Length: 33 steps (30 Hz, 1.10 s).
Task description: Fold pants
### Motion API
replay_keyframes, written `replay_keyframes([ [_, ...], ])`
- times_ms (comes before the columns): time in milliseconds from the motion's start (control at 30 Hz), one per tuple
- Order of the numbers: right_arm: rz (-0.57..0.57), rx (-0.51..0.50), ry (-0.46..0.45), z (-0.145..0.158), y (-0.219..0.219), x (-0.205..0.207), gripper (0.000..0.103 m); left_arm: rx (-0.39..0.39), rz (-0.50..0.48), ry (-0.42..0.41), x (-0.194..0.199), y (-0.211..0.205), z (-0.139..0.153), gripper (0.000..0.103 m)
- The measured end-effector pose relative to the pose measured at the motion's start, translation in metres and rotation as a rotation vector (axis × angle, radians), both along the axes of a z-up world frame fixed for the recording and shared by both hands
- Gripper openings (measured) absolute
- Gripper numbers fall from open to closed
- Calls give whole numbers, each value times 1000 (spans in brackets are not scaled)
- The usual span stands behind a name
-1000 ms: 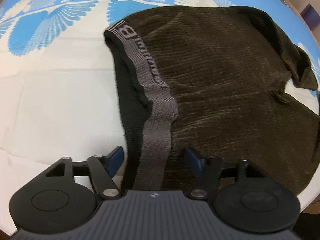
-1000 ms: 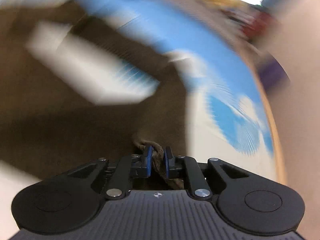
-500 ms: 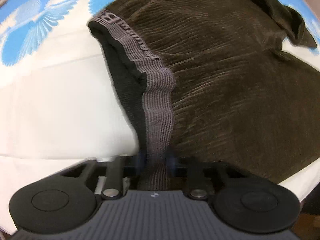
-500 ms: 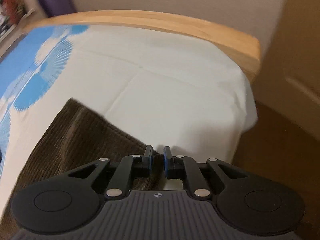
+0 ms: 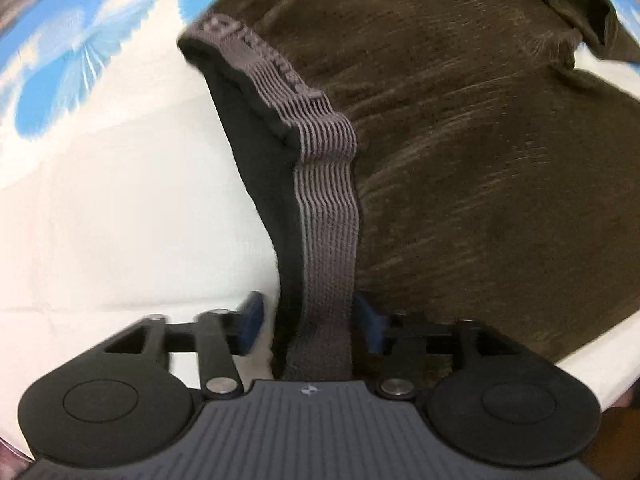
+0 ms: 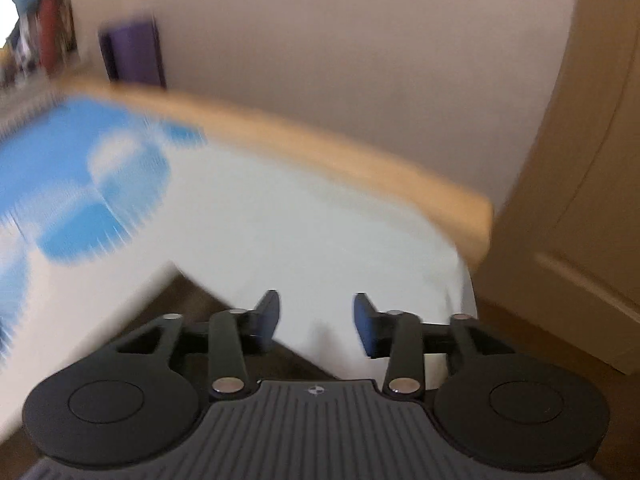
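Pants (image 5: 480,160) on your bed sheet (image 5: 120,220).
Your left gripper (image 5: 308,322) has just been opening, its spread jaws flanking the grey waistband (image 5: 328,240); your right gripper (image 6: 316,320), also just opening, holds nothing, cloth beneath.

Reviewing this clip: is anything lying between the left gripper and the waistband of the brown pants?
Nothing visible does. The grey waistband of the brown corduroy pants runs straight between the left gripper fingers, whose jaws have just been opening around it, a gap showing at the left pad. Only the white and blue bedsheet lies beside it.
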State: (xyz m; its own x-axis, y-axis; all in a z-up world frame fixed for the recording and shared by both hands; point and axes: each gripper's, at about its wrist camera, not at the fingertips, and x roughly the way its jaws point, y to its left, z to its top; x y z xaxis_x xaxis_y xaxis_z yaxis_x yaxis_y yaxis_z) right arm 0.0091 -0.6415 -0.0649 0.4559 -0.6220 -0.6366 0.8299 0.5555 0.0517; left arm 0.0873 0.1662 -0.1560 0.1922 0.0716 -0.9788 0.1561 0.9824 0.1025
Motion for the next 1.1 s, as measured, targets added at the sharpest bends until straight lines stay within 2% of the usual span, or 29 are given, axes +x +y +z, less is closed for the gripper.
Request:
replay_keyframes([
  [133, 156, -27, -190, 49, 53, 7, 48, -8, 14, -94, -1, -5, 27, 57],
  [233, 369, -20, -271, 72, 99, 15, 53, -33, 15, -177, -1, -14, 48, 59],
  [333, 603, 27, -277, 69, 144, 25, 53, -58, 34, -258, 3, -30, 64, 59],
  [400, 708, 87, -190, 58, 168, 40, 51, -71, 43, -310, 10, -43, 72, 59],
  [500, 715, 100, -170, 54, 187, 56, 51, -111, 64, -395, 18, -63, 90, 61],
  [567, 709, 121, -168, 52, 193, 65, 50, -130, 65, -471, 19, -78, 104, 67],
  [667, 692, 121, -164, 52, 205, 73, 35, -133, 53, -585, 20, -108, 123, 67],
  [733, 683, 152, -210, 53, 212, 80, 20, -165, 39, -626, 23, -124, 131, 67],
  [800, 686, 180, -247, 51, 217, 86, 10, -187, 39, -655, 27, -140, 136, 67],
  [900, 712, 205, -280, 47, 225, 96, 10, -256, 44, -664, 35, -153, 140, 67],
  [1000, 752, 216, -280, 44, 230, 106, 11, -268, 61, -659, 44, -158, 144, 57],
  [1067, 803, 204, -260, 43, 238, 110, 11, -254, 82, -656, 51, -159, 144, 40],
  [1100, 830, 189, -246, 41, 242, 113, 11, -243, 95, -653, 55, -157, 143, 38],
])
